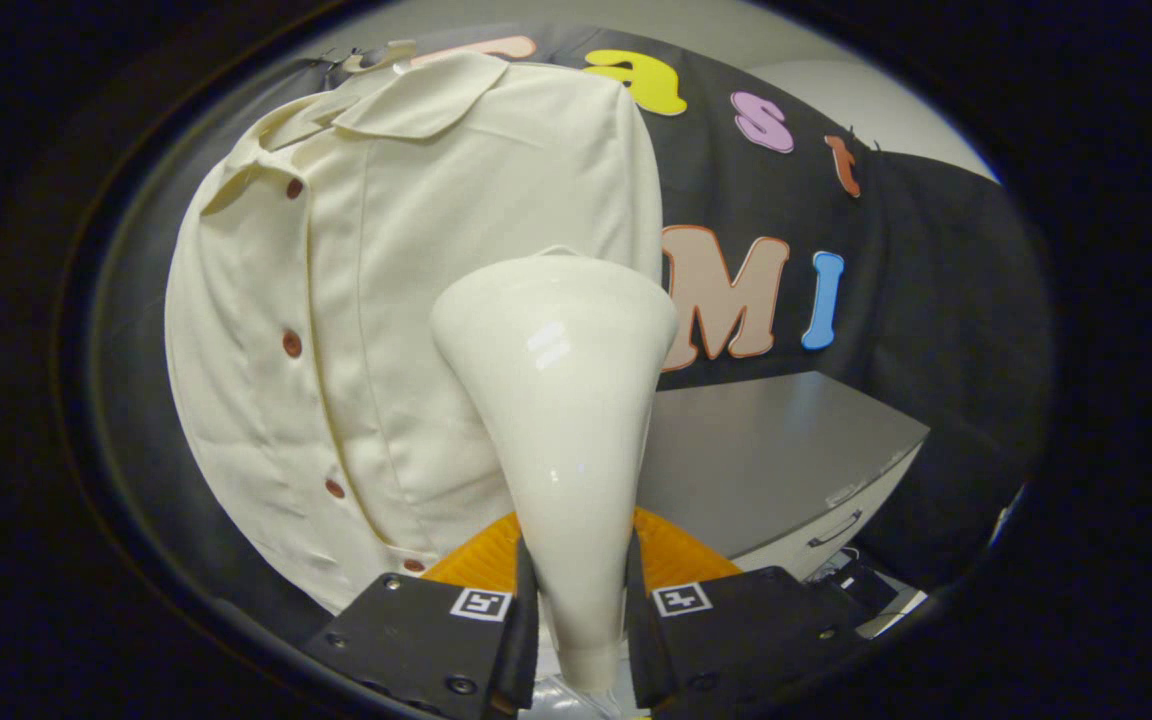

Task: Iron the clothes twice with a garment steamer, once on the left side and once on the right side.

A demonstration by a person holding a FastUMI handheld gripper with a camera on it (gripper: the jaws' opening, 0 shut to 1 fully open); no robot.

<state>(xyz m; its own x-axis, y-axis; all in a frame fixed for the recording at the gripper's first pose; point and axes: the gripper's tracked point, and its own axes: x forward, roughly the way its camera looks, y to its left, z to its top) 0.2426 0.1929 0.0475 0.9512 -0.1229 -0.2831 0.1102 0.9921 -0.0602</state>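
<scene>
Gripper [581, 610]: both fingers clamp the narrow neck of the steamer head [561, 400]; its lower end is cut off. Shirt [356, 300]: cream, buttoned, hanging just beyond the head, which hides part of it and perhaps touches it. Grey cabinet [786, 450]: beside.

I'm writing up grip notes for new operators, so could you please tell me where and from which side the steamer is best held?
Hold the steamer by its narrow neck, coming from behind, as the claw does now with both fingers pressed on its sides. The body tapers from a wide head to that slim stem, so the fingers close fully there and the head stays free to face the shirt.
</scene>
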